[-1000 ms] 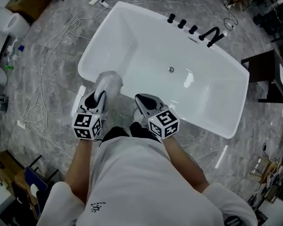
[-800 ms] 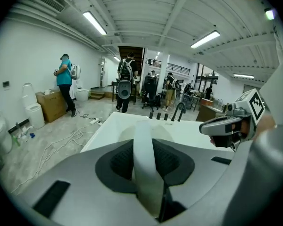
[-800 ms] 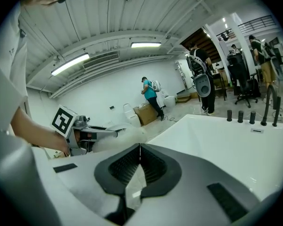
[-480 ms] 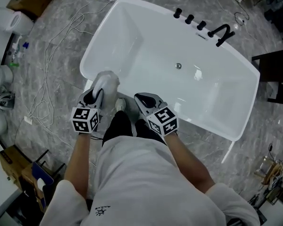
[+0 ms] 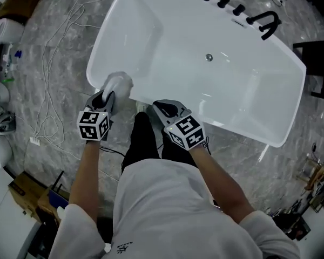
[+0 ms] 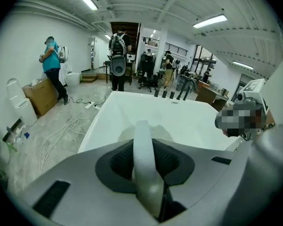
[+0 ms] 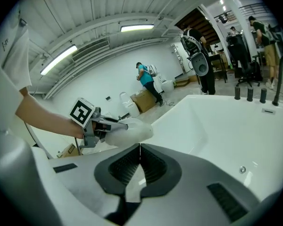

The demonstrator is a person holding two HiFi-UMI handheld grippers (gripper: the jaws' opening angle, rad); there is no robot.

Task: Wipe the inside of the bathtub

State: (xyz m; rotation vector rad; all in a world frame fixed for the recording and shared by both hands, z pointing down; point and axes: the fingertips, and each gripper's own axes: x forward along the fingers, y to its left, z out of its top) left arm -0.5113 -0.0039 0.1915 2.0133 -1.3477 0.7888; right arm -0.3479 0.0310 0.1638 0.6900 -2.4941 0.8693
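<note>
Your left hand-held gripper [image 5: 107,98] clenched on white cloth [image 5: 119,83]. Forearm straight ahead, cloth at near-left corner rim of bathtub [image 5: 167,42]; contact unclear. Your right hand-held gripper [image 5: 163,107]: jaws pressed together, nothing between, just outside near rim, angled forward-left. Both your arms low before body, hand-held grippers side by side.

White bathtub [image 5: 167,47], white cloth [image 5: 117,85] at rim

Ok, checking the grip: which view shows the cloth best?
Right gripper view: the whole cloth shows side-on in the left gripper. Left gripper view shows only a pinched strip; head view, a pale wad.
</note>
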